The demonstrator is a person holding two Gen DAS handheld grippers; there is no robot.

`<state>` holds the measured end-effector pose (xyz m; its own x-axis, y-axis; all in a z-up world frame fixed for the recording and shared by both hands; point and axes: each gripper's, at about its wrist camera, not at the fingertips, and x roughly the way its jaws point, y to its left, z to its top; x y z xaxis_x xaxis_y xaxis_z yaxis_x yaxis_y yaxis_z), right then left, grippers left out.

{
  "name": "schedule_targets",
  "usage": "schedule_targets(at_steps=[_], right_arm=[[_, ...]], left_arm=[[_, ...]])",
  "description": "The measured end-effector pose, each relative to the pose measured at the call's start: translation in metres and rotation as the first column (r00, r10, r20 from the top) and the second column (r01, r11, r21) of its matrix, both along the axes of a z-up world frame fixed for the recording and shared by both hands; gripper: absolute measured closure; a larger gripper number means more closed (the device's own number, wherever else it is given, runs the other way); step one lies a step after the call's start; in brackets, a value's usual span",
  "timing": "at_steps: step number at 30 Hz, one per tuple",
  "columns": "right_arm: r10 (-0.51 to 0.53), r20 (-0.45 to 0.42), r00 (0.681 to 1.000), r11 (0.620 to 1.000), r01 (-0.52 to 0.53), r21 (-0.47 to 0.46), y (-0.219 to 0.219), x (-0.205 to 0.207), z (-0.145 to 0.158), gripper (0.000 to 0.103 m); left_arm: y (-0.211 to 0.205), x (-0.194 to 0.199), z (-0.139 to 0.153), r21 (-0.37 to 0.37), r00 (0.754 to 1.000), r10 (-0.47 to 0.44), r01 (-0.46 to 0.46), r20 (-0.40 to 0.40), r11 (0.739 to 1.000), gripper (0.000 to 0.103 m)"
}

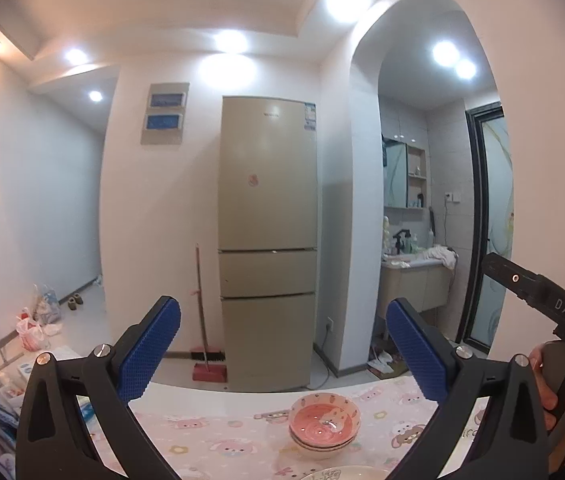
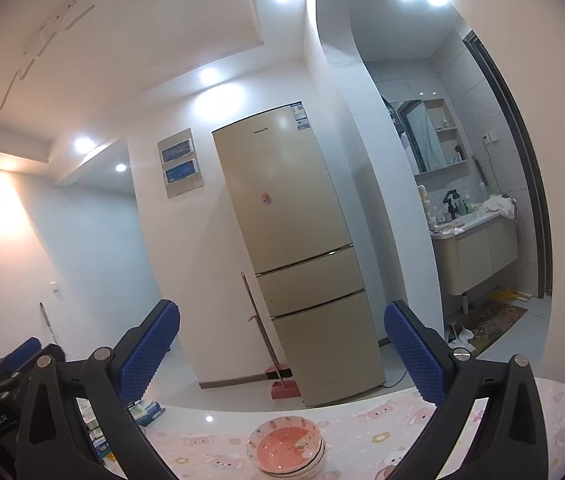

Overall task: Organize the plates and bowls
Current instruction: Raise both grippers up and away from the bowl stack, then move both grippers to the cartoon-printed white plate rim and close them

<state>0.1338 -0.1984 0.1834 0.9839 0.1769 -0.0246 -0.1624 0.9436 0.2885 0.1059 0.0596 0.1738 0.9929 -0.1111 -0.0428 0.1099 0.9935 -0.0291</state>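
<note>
From the left wrist, the left gripper (image 1: 282,344) hangs with its blue pads wide apart and empty, above the stack of pink patterned ceramic bowls (image 1: 324,428) on the pink cartoon-print tablecloth (image 1: 210,440); a white plate's rim (image 1: 342,473) lies just nearer than that stack, probably awaiting sorting. From the right wrist, the right gripper (image 2: 282,344) is likewise spread and empty, raised above the same stack of bowls (image 2: 285,452), nested presumably to save space.

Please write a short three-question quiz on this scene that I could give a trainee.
1. True or false: the left gripper has its jaws shut on a bowl.
2. The stack of pink bowls rests on: A) the floor B) the patterned tablecloth C) the fridge.
3. Fill in: a red dustpan stands on the floor beside the ____.

Key: 1 false, both grippers are open and hold nothing, the right gripper too; 2 B; 3 fridge.
</note>
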Motion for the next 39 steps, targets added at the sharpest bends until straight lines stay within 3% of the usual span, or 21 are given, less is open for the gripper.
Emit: schedule_targets(at_steps=[6, 14, 17, 21, 27, 30, 33, 39], right_arm=[[0.096, -0.046, 0.994, 0.993, -0.093, 0.072, 0.011, -0.01, -0.003, 0.0], [0.161, -0.022, 0.987, 0.985, -0.163, -0.065, 0.068, -0.011, -0.019, 0.0], [0.181, -0.046, 0.982, 0.978, -0.185, -0.094, 0.089, -0.002, -0.03, 0.0], [0.113, -0.073, 0.991, 0.986, -0.121, -0.114, 0.111, 0.009, -0.047, 0.0], [0.152, -0.145, 0.978, 0.962, -0.18, -0.205, 0.144, 0.028, -0.072, 0.0], [0.203, -0.218, 0.955, 0.943, -0.25, -0.218, 0.161, 0.042, -0.089, 0.0], [0.269, -0.328, 0.906, 0.913, -0.348, -0.213, 0.18, 0.06, -0.112, 0.0], [0.374, -0.546, 0.75, 0.854, -0.508, -0.113, 0.205, 0.1, -0.173, 0.0]], left_arm=[[0.016, -0.046, -0.012, 0.02, 0.998, 0.051, -0.051, 0.028, 0.998, 0.0], [0.052, -0.074, -0.051, -0.039, 0.992, 0.126, -0.125, 0.027, 0.991, 0.0], [0.066, -0.07, -0.071, -0.063, 0.99, 0.141, -0.141, -0.016, 0.988, 0.0], [0.086, -0.062, -0.101, -0.111, 0.983, 0.151, -0.162, -0.106, 0.98, 0.0], [0.113, -0.046, -0.139, -0.16, 0.955, 0.166, -0.209, -0.244, 0.965, 0.0], [0.133, -0.036, -0.163, -0.212, 0.926, 0.158, -0.24, -0.343, 0.947, 0.0], [0.148, -0.021, -0.186, -0.296, 0.893, 0.067, -0.218, -0.446, 0.93, 0.0], [0.165, -0.006, -0.232, -0.372, 0.795, 0.0, -0.283, -0.606, 0.884, 0.001]])
